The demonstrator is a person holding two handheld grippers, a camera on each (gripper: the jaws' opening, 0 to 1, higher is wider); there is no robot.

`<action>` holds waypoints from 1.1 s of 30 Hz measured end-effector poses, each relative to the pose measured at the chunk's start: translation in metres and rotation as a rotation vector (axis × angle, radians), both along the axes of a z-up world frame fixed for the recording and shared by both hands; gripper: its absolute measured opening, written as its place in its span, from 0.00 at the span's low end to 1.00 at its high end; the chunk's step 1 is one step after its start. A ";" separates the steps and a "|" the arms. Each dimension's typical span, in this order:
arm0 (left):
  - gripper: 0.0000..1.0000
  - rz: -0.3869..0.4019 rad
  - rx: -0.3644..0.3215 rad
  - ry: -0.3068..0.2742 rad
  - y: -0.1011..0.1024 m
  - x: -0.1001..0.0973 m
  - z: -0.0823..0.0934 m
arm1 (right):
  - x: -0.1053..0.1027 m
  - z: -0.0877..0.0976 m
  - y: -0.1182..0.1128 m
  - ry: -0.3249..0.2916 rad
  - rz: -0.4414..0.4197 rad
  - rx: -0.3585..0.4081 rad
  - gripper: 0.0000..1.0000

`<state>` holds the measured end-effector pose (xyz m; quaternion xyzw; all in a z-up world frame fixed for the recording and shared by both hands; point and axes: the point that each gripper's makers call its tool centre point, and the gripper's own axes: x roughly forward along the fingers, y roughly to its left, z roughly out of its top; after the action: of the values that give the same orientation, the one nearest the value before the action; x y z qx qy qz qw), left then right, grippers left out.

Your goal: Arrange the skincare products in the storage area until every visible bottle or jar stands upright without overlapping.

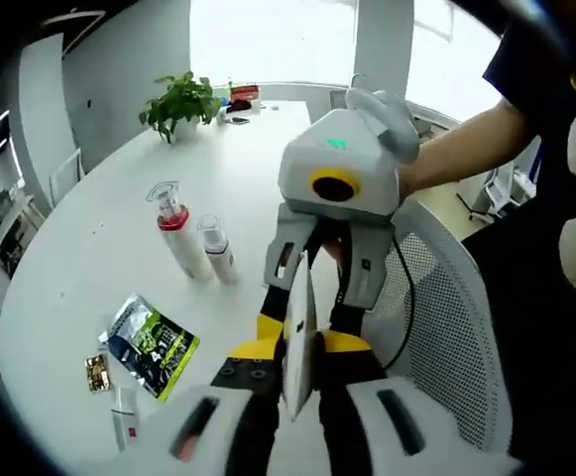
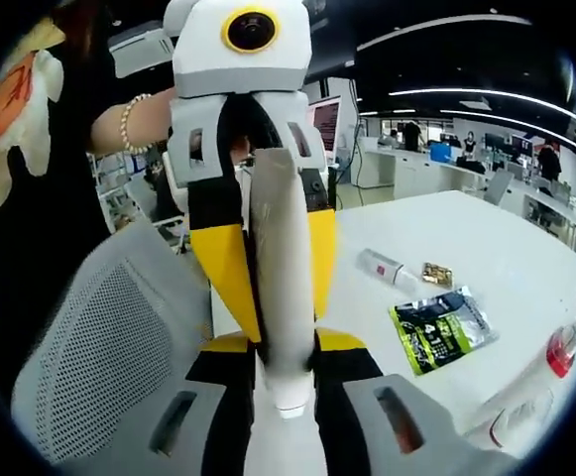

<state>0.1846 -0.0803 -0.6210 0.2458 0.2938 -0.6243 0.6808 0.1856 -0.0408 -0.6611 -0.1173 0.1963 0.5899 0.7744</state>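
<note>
White round table [image 1: 89, 258], smooth top, mesh-back chair [image 1: 446, 327] at its near edge. Both grippers meet over the chair: left gripper [image 1: 289, 392] and right gripper [image 2: 286, 382], each clamped on opposite ends of one white tube [image 2: 283, 288], flat crimped end in the left jaws. Two clear-capped bottles [image 1: 193, 238] upright mid-table, the taller with a red collar. Glossy green-black sachet [image 1: 154, 345] flat near the table's edge, writing unreadable; small white tube [image 1: 124, 415] lying beside it.
</note>
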 end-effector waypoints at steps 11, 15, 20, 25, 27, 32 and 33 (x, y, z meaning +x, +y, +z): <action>0.13 0.014 -0.004 -0.032 -0.004 0.004 -0.016 | 0.005 -0.015 -0.009 -0.008 -0.065 -0.040 0.23; 0.13 0.025 -0.005 -0.033 -0.004 0.004 -0.019 | 0.006 -0.021 -0.010 -0.007 -0.072 -0.055 0.23; 0.13 0.029 -0.001 -0.030 -0.005 0.004 -0.025 | 0.004 -0.023 -0.010 0.005 -0.080 -0.060 0.23; 0.13 0.027 -0.004 -0.035 -0.006 0.004 -0.026 | 0.005 -0.025 -0.012 0.006 -0.089 -0.060 0.24; 0.14 0.027 -0.008 -0.037 -0.007 0.005 -0.026 | 0.005 -0.025 -0.013 0.006 -0.097 -0.056 0.24; 0.14 0.037 -0.025 -0.058 -0.010 0.009 -0.025 | 0.009 -0.022 -0.019 0.001 -0.140 -0.031 0.25; 0.14 0.039 -0.027 -0.057 -0.010 0.010 -0.025 | 0.009 -0.021 -0.020 0.004 -0.149 -0.023 0.26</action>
<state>0.1941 -0.0899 -0.6457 0.2487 0.2707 -0.6075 0.7042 0.1942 -0.0607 -0.6822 -0.1100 0.2126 0.5285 0.8145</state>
